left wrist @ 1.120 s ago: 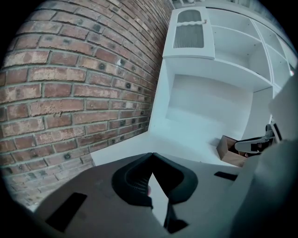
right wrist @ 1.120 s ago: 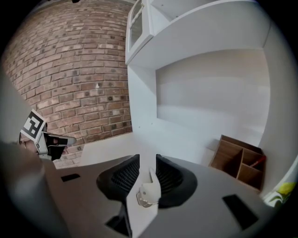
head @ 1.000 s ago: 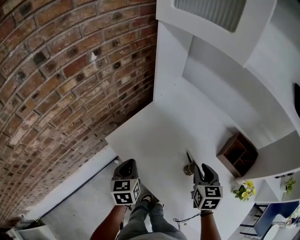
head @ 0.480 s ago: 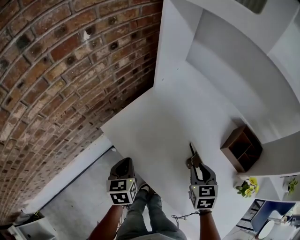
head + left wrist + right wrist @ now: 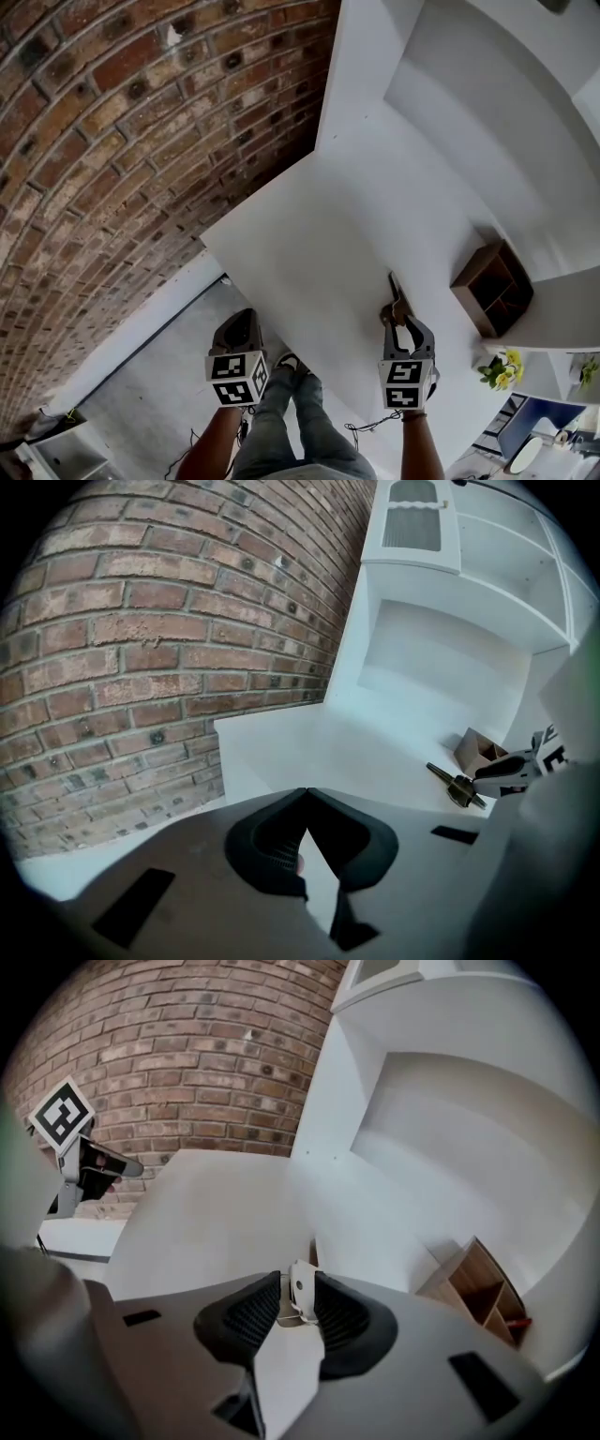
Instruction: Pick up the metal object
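Note:
The metal object [image 5: 396,296] is a dark slim bar with a brass-coloured lump, at the near right of the white table [image 5: 319,244]. My right gripper [image 5: 401,319] is shut on its near end. In the right gripper view a pale metal piece [image 5: 300,1290] sits pinched between the ribbed pads [image 5: 246,1316]. The left gripper view shows the object [image 5: 457,785] sticking out past the right gripper [image 5: 511,771]. My left gripper [image 5: 242,326] hangs off the table's near edge over the grey floor, jaws together and holding nothing.
A small wooden box [image 5: 494,288] with compartments stands on the table's right, just beyond the object. A brick wall [image 5: 122,150] runs along the left. A white hutch with shelves [image 5: 487,122] rises at the table's back. Yellow flowers [image 5: 497,371] sit lower right.
The head view has swung, so the table and both grippers sit lower and further right. The right gripper has stayed at the metal object's near end. The left gripper has dropped slightly.

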Demonstrator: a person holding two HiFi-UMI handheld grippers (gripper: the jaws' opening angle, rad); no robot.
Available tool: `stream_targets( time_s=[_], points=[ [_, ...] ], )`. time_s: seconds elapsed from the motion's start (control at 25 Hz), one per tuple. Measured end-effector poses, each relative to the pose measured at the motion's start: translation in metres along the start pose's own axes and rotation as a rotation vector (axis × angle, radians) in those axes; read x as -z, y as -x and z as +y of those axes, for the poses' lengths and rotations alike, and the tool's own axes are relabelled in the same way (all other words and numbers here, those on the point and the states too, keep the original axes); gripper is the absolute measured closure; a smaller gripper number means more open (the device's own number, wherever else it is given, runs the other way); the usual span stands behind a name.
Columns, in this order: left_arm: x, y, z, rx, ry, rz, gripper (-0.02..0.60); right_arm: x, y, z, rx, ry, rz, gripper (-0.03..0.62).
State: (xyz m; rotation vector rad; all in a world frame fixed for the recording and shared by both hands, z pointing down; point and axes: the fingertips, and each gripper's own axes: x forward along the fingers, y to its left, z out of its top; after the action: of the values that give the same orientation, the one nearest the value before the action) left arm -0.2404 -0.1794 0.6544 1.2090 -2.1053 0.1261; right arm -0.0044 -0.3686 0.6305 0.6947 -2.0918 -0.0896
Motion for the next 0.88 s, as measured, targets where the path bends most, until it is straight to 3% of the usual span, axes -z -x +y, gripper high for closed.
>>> stream_targets(
  time_s=[0.44, 0.88],
  points=[
    [0.004, -0.001, 0.021, -0.032, 0.019, 0.003, 0.569, 0.007, -0.017, 0.002, 0.049, 0.151, 0.078, 0.482],
    [0.008, -0.005, 0.028, -0.035, 0.050, 0.019, 0.569, 0.007, -0.024, 0.000, 0.077, 0.153, 0.096, 0.514]
  ],
)
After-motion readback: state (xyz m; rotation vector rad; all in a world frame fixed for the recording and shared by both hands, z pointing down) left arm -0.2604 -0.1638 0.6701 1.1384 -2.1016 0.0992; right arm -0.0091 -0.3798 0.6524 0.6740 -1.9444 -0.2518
